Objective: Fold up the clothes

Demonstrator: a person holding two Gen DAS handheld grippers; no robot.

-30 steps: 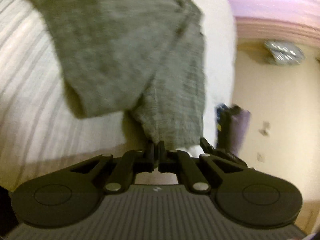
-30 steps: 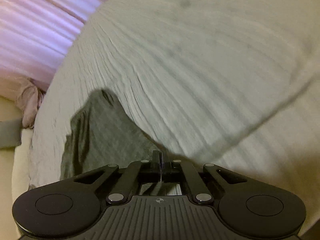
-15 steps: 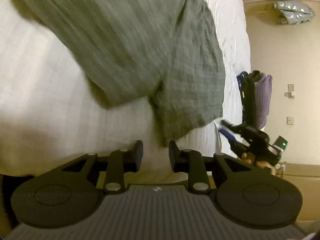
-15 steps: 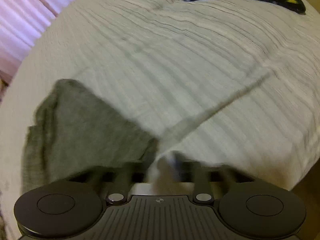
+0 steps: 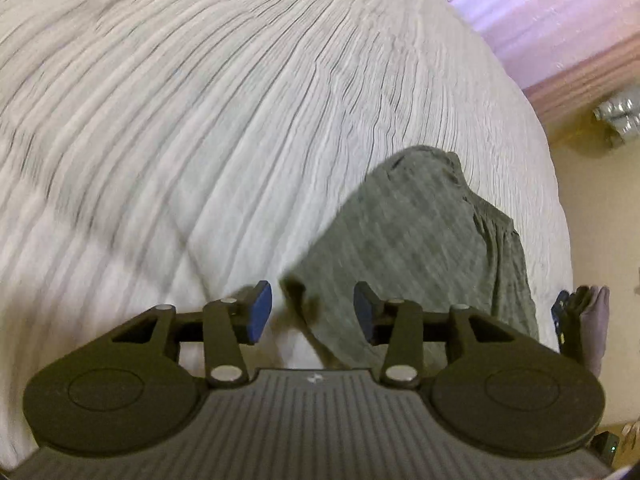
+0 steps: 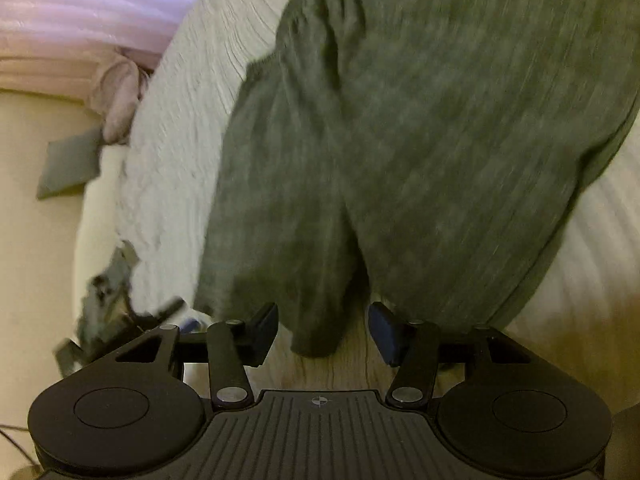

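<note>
Grey-green garment [image 5: 424,248] lies on the bed [image 5: 200,120], spread flat-ish on the ribbed white cover, near the bed's front edge. In the right wrist view the garment [image 6: 420,120] fills most of the frame; two lobes of cloth meet at a seam line, and one hanging tip drops over the bed's edge between the fingers. Both views are motion-blurred, so fold layers are hard to count.

Left gripper [image 5: 313,311]: fingers apart, blue pads showing, nothing between them. The garment's near corner sits just ahead of the gap, not touching either finger as far as I can tell.

Right gripper [image 6: 323,330]: fingers apart, holding nothing. The cloth tip hangs in the gap, clear of both pads.

Open room: left of the garment in the left wrist view the bed is bare cover, wide and unobstructed, with one crease running diagonally. Right of the garment the cover ends close by at the bed's edge.

Around the bed: pink-lit curtain [image 5: 540,12] behind it, a knotted pinkish cloth [image 6: 118,100] and a grey fabric piece [image 6: 68,168] on the floor beside the bed's side. A dark blurred object [image 6: 104,296] sits off the bed's near corner, identity unclear. Folded dark and purple items [image 5: 584,320] stand past the bed's right edge.
</note>
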